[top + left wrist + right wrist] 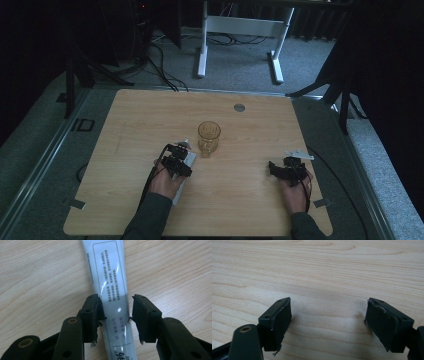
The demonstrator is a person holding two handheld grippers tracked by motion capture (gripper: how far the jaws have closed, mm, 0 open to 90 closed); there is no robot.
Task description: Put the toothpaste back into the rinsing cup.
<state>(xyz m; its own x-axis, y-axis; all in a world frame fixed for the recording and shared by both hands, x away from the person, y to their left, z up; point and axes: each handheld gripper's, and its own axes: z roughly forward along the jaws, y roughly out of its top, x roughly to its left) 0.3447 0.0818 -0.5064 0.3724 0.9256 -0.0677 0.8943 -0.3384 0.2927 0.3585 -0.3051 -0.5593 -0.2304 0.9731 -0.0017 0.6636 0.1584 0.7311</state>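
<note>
Mid-table, left gripper (115, 312) pinches the tube (110, 282); right gripper (328, 322) spread over bare wood

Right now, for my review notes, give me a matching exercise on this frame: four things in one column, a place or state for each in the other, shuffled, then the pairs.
Things:
1. white tube
2. amber glass mug
3. right gripper
4. grey disc

Places or states:
A. open over bare wood, nothing between its fingers
B. set in the tabletop near the far edge
C. lying flat between the left gripper fingers
D. upright near the table's middle

Pairs: 1-C, 2-D, 3-A, 4-B
</note>
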